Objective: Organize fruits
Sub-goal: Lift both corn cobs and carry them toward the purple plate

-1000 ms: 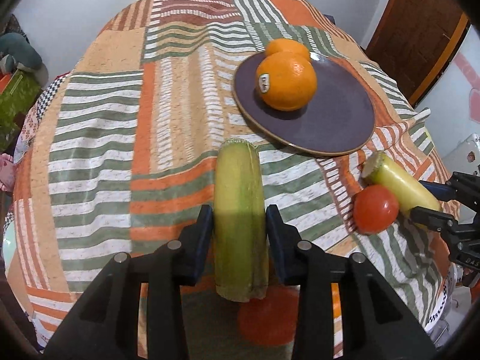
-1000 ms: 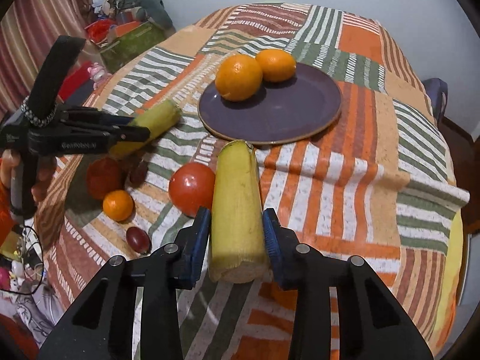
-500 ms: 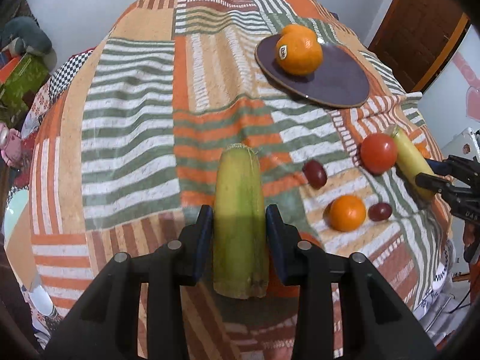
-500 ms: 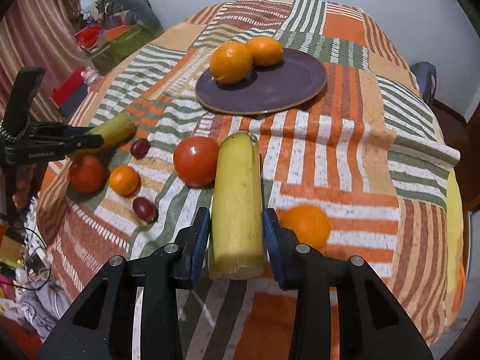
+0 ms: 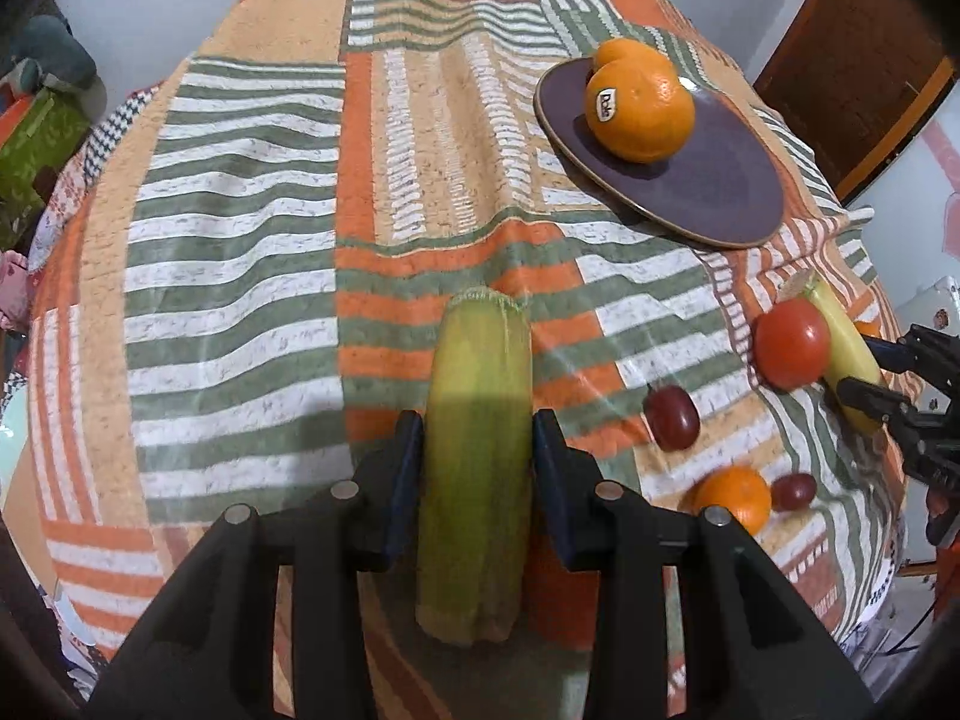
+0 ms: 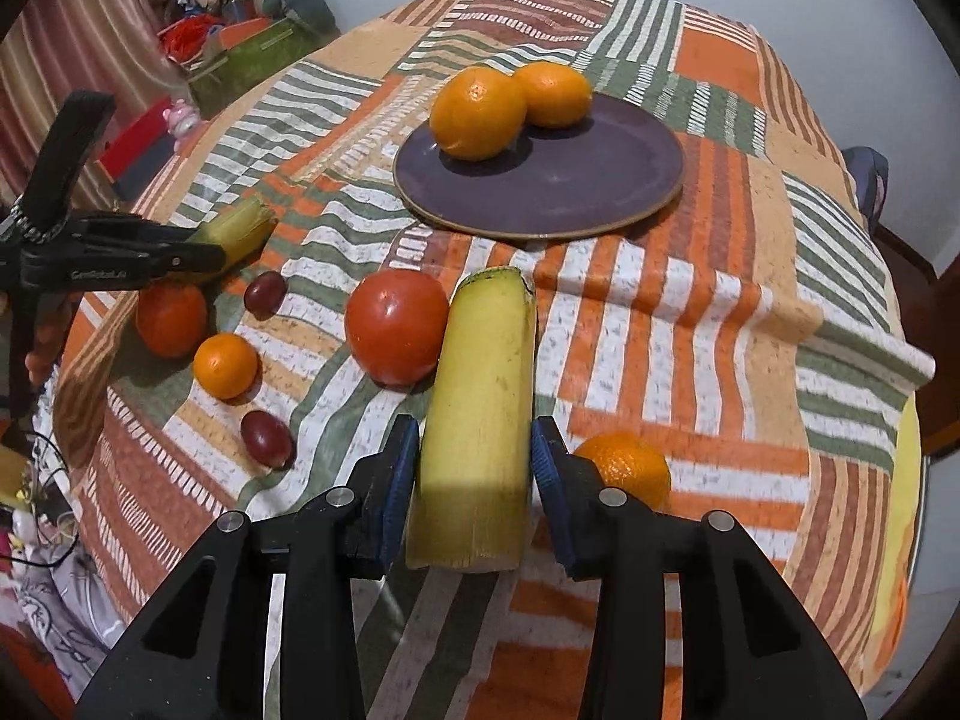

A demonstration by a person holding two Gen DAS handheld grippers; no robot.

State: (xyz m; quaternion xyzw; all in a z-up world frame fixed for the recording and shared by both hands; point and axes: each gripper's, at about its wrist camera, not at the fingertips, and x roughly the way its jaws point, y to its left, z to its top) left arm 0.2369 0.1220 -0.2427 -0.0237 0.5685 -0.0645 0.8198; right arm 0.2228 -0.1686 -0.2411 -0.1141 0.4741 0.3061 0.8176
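Note:
My left gripper (image 5: 477,456) is shut on a yellow-green banana piece (image 5: 477,420), held above the striped tablecloth. My right gripper (image 6: 474,468) is shut on a yellow banana piece (image 6: 486,396), low over the cloth beside a red tomato (image 6: 396,333). A purple plate (image 6: 576,186) holds two oranges (image 6: 477,114); the plate (image 5: 714,180) is far right in the left wrist view. Loose on the cloth lie a small orange (image 6: 225,365), two dark grapes (image 6: 267,438), a red fruit (image 6: 171,318) under the left gripper and another orange (image 6: 627,471) by my right finger.
The round table's cloth (image 5: 240,228) drops off at its edges. Boxes and clutter (image 6: 240,54) stand beyond the far left edge. A chair (image 6: 870,180) stands at the right, a wooden door (image 5: 852,60) behind the plate.
Both grippers drew back from the plate over the last second, then moved slightly nearer again. Each still holds its banana piece. The loose fruits have not moved.

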